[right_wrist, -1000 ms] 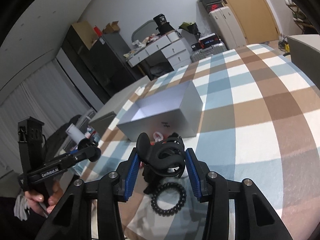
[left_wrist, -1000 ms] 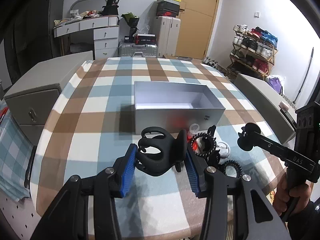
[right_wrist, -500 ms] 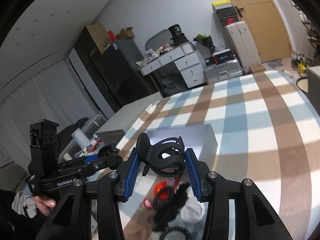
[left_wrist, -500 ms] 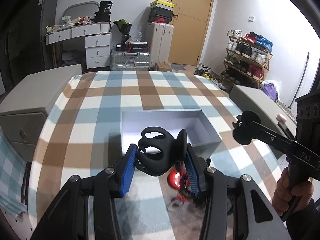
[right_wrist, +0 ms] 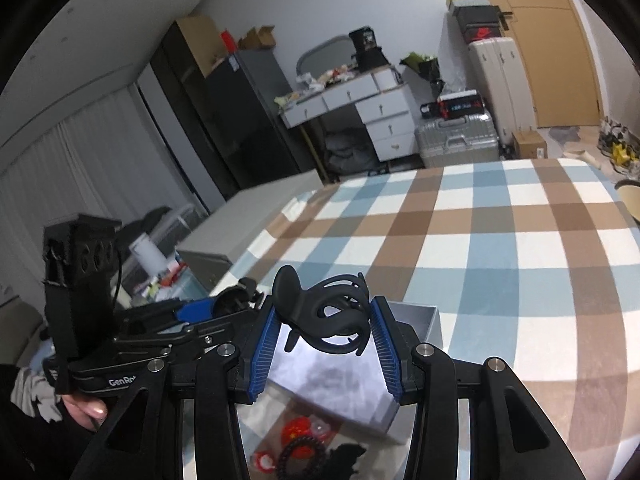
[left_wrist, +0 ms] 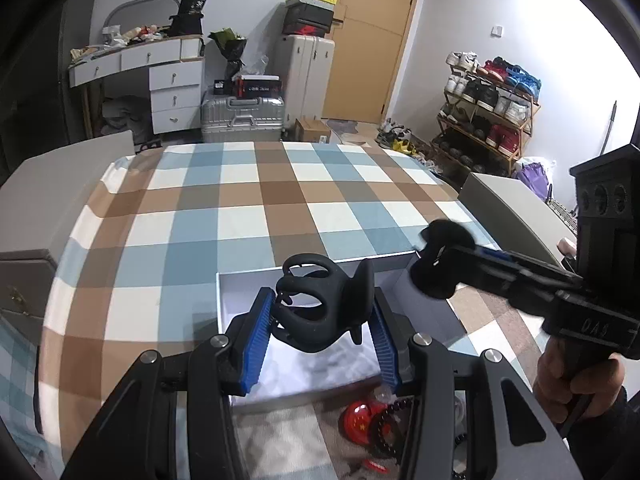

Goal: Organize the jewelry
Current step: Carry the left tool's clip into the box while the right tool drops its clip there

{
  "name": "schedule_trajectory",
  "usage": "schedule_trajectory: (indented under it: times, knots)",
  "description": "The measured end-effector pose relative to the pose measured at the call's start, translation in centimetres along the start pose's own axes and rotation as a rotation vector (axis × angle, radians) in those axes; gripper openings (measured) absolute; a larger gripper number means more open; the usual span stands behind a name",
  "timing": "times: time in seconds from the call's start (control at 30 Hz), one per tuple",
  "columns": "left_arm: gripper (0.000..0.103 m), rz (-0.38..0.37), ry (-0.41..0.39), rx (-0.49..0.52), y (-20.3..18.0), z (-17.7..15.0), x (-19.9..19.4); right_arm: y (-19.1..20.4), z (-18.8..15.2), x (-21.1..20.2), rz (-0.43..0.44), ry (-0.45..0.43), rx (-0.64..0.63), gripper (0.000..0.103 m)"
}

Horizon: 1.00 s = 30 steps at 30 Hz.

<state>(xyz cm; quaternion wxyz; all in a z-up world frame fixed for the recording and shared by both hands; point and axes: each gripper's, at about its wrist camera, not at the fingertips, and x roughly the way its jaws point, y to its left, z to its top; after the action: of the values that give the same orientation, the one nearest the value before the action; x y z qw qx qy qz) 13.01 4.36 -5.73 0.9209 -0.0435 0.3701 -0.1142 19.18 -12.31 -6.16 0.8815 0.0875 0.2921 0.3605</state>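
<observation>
The left gripper (left_wrist: 322, 334) is clamped on a black hair claw (left_wrist: 320, 312), held above the open grey box (left_wrist: 240, 280) on the checked tablecloth (left_wrist: 240, 208). The right gripper (right_wrist: 326, 346) grips a second black claw (right_wrist: 332, 320) the same way — over the same box (right_wrist: 434, 320). Red trinkets (left_wrist: 358, 418) and a dark bead bracelet (left_wrist: 390, 426) lie on the cloth at about five o'clock from the box — just beside its near wall.

Checked tablecloth (left_wrist: 240, 216), silver suitcase (left_wrist: 240, 118), shoe rack (left_wrist: 486, 120), white drawers (right_wrist: 384, 116)
</observation>
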Motion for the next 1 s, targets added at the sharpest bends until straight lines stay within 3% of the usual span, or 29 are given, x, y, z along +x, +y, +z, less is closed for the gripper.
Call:
schedule_trajectory:
  times: [0.27,0.47,0.77,0.83,0.87,0.9,0.93,1.0]
  knots:
    - [0.041,-0.028,0.045,-0.006,0.3,0.4,1.8,-1.6,-0.4,2.9,0.005,0.088,0.026,0.045]
    - [0.041,-0.01,0.042,-0.021,0.9,0.5,2.5,-1.7,-0.6,3.9,0.008,0.121,0.011,0.045]
    - [0.041,-0.057,0.105,-0.011,0.9,0.3,3.8,-1.9,-0.5,5.0,-0.017,0.16,0.03,0.047]
    - [0.047,-0.061,0.108,-0.012,1.0,0.2,3.6,-1.9,-0.4,5.0,-0.011,0.158,0.035,0.051]
    - [0.05,-0.062,0.108,-0.007,1.0,0.2,3.5,-1.8,-0.4,4.9,-0.012,0.155,0.036,0.06]
    - [0.062,-0.056,0.11,0.003,0.9,0.2,3.3,-1.8,-0.4,4.7,-0.009,0.15,0.036,0.061]
    - [0.066,-0.035,0.105,0.009,0.8,0.2,3.2,-1.7,-0.4,4.6,-0.002,0.147,0.037,0.061]
    - [0.066,-0.011,0.08,0.017,0.7,0.1,2.4,-1.7,-0.3,4.0,0.0,0.136,0.047,0.061]
